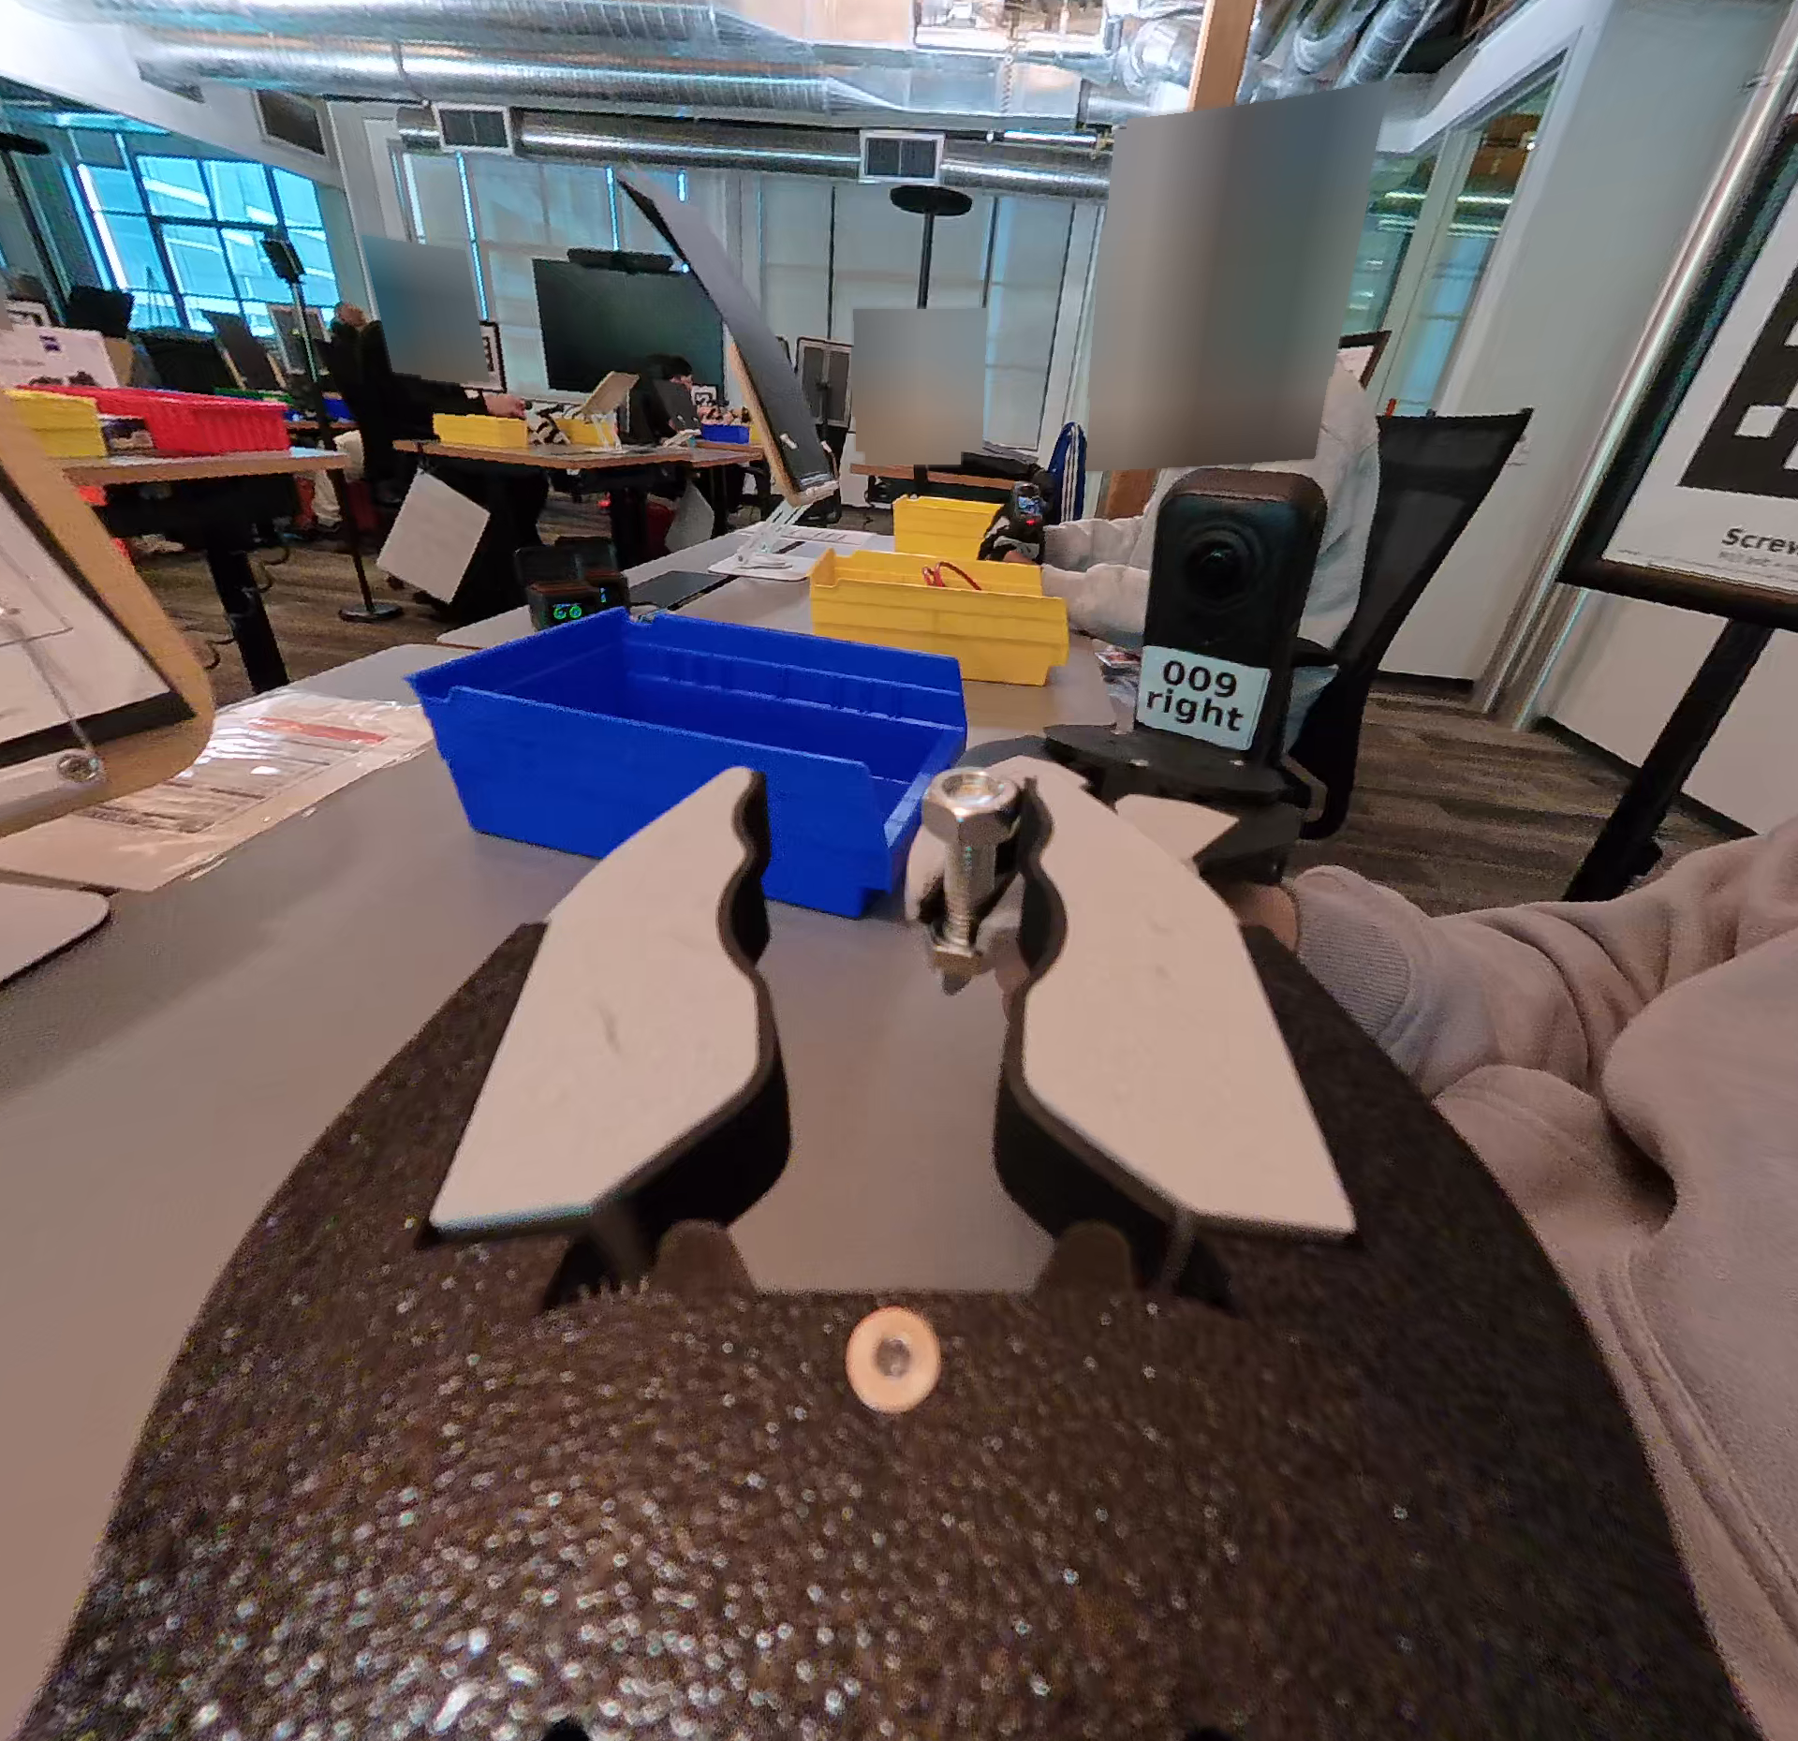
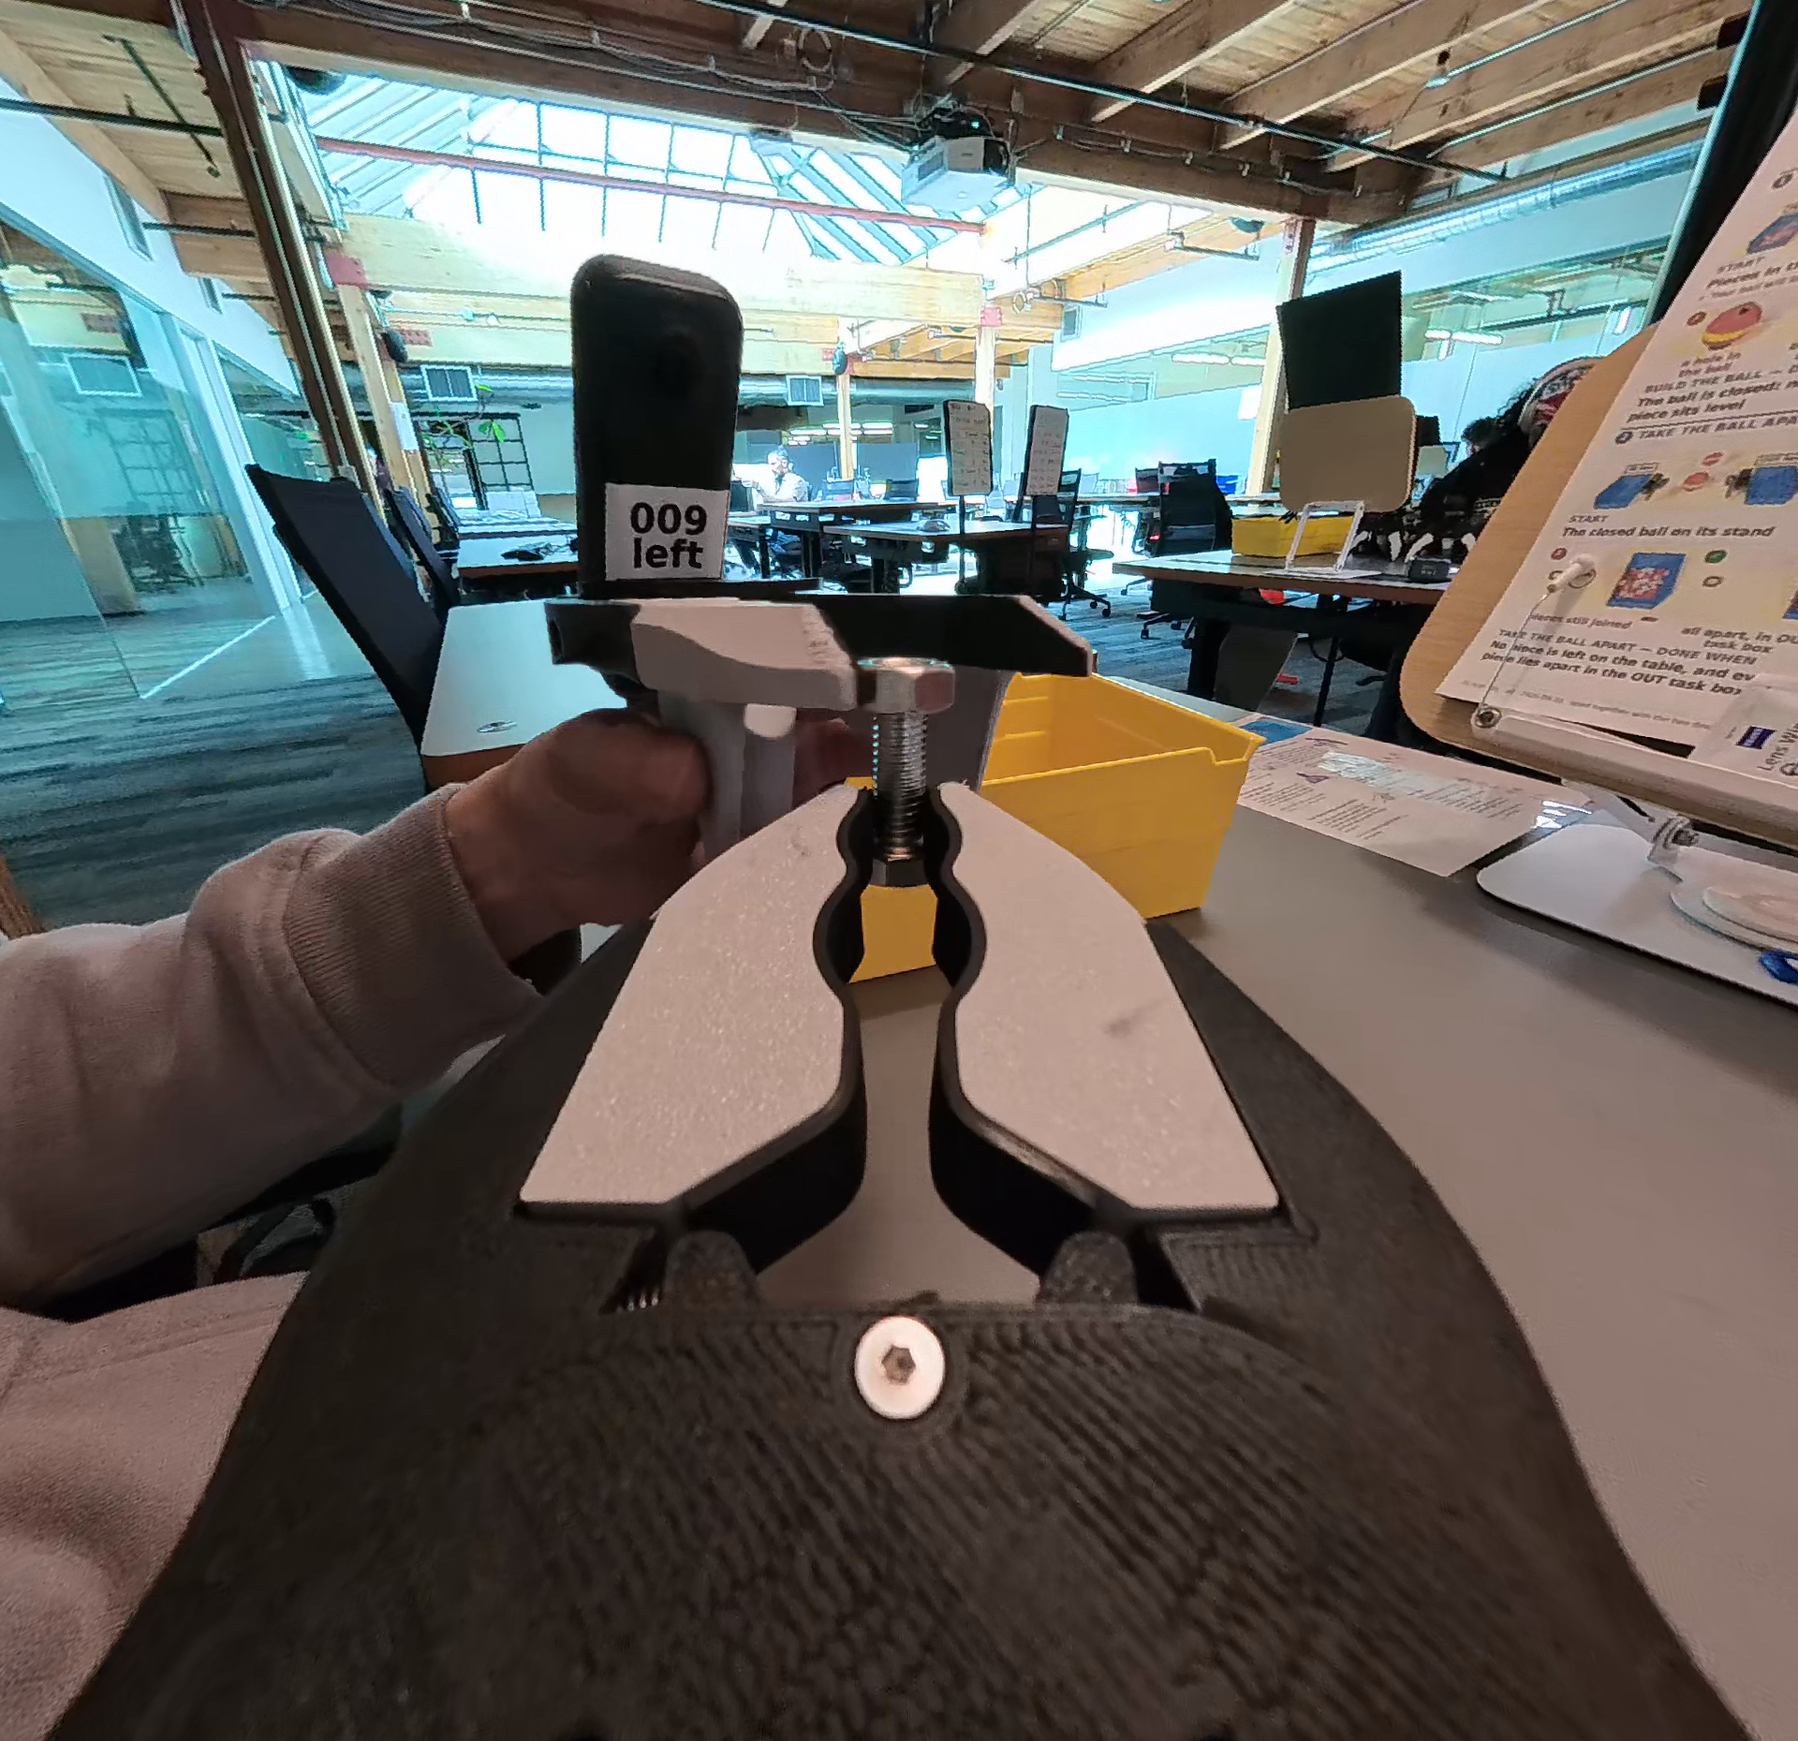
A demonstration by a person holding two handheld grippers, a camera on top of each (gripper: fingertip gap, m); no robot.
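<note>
A silver hex bolt (image 2: 900,750) stands upright with its head on top. My right gripper (image 2: 897,804) is shut on the bolt's lower threaded end, where a nut (image 2: 900,867) sits between the pads. My left gripper (image 1: 890,799) is open, with its fingers to either side of the bolt's head (image 1: 973,809). The head lies close against its right finger (image 1: 1119,965) and well clear of its left finger (image 1: 662,965). In the right wrist view the left gripper's fingers (image 2: 739,663) reach in sideways at the level of the head. Both grippers are above a grey table (image 1: 243,1062).
A blue bin (image 1: 681,721) stands just beyond the left gripper, with yellow bins (image 1: 934,614) farther back. Another yellow bin (image 2: 1119,789) sits behind the bolt. An instruction board on a stand (image 2: 1605,546) and paper sheets (image 2: 1382,799) are at the right. A sleeved arm (image 1: 1557,1062) is near. Left and right tips are no more than a few centimetres apart.
</note>
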